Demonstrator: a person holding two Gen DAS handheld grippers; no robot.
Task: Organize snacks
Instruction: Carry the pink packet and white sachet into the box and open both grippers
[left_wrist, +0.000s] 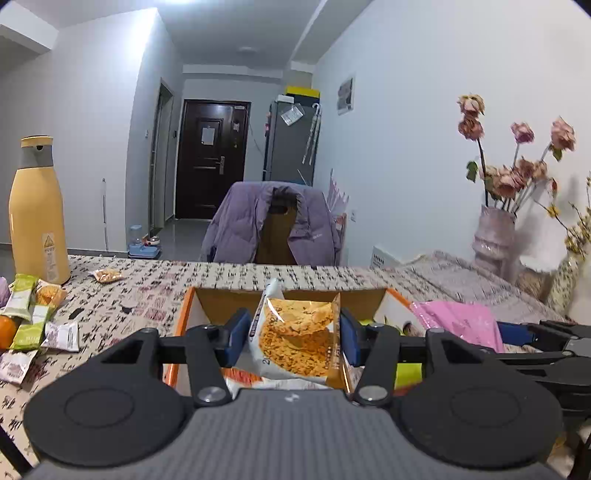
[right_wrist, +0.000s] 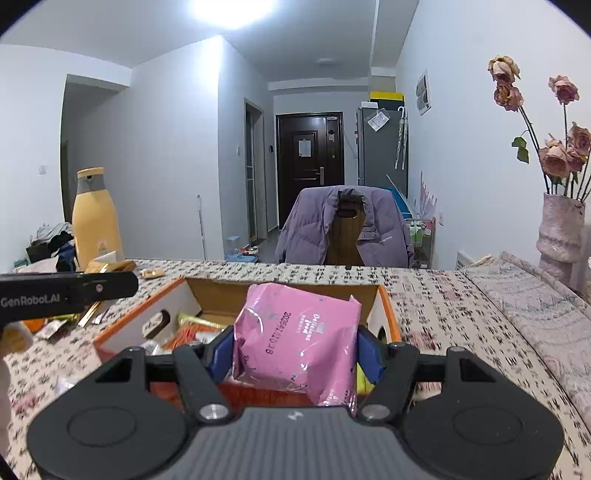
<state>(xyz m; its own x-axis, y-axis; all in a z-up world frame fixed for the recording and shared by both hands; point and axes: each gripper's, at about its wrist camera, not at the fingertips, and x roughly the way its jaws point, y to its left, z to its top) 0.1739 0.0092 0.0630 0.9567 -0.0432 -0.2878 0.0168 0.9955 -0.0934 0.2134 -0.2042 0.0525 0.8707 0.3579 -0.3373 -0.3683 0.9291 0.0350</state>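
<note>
**Both grippers hold snack packs over the box**

The left gripper (left_wrist: 293, 332) pinches an orange cracker pack (left_wrist: 295, 339) between its blue pads, upright, above the open orange-edged box (left_wrist: 184, 310) on the patterned table (left_wrist: 147, 291). The right gripper (right_wrist: 295, 354) clamps a pink pack (right_wrist: 299, 339) above the same box (right_wrist: 388, 314), which already has several packs inside. In the left view the pink pack (left_wrist: 458, 321) shows just to the right of the cracker pack. Loose snacks (left_wrist: 29, 314) lie on the table to the left, near a yellow bottle (left_wrist: 35, 210). A purple jacket (left_wrist: 269, 221) hangs on a chair beyond the table; a vase (right_wrist: 559, 236) of dried roses stands at the right.
</note>
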